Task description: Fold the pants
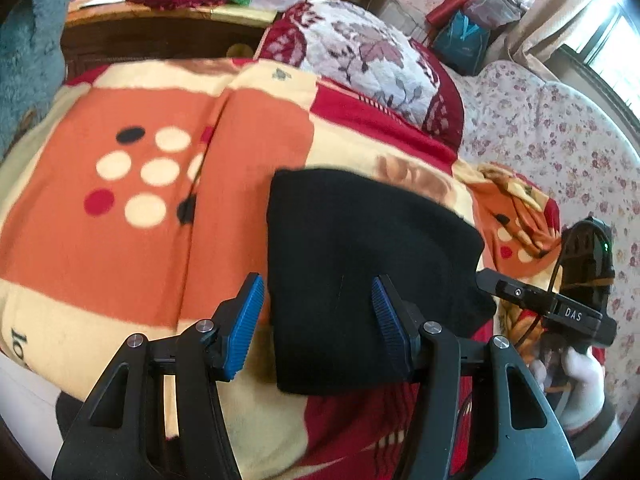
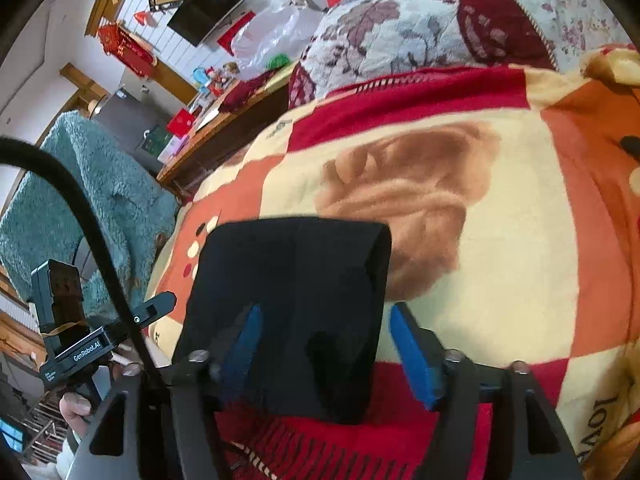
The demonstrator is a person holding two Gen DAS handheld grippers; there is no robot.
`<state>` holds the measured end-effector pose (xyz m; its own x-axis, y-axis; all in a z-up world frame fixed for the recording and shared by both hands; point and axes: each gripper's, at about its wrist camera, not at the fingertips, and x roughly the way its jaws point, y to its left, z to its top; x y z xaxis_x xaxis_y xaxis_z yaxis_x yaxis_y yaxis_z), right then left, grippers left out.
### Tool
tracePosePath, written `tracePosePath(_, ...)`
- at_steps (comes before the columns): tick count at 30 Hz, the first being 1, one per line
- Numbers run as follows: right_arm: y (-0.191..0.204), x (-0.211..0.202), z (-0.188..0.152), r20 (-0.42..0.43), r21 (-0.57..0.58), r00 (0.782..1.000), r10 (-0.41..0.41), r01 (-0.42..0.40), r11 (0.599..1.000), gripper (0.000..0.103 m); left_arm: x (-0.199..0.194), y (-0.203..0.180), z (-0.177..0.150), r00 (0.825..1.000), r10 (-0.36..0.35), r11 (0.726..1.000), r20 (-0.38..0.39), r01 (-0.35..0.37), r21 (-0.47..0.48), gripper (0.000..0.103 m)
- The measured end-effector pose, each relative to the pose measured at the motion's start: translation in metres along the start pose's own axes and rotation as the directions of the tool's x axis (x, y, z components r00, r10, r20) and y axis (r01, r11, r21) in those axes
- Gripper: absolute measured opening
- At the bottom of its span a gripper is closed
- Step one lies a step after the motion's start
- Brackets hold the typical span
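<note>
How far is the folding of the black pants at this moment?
Done, it seems: the black pants lie as a compact folded block on the blanket. In hand: nothing; the left gripper and right gripper have open jaws. Left: perhaps only withdrawing.

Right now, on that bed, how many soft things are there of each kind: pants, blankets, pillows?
Folded black pants: 1
Patterned orange and red blanket: 1
Floral pillow: 1
Total: 3
</note>
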<state>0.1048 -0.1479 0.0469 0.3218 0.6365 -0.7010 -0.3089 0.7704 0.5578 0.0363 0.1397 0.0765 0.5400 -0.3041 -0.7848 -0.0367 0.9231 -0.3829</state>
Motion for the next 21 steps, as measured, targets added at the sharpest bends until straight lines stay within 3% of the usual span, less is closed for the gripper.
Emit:
tracePosePath(10,-0.014,0.025,-0.015,-0.067,0.054,0.990,0.123,-0.120,0.991,0.072,0.015,0.016,-0.008,0.998,-0.063,0.996,-0.028,0.061,-0.070,0.060)
tracePosePath(21,-0.022,0.036,-0.017,-0.058,0.098,0.978,0.198,-0.192,0.976,0.077,0.020,0.019,-0.002,0.995,-0.101,0.993,-0.010,0.100,-0.062,0.060)
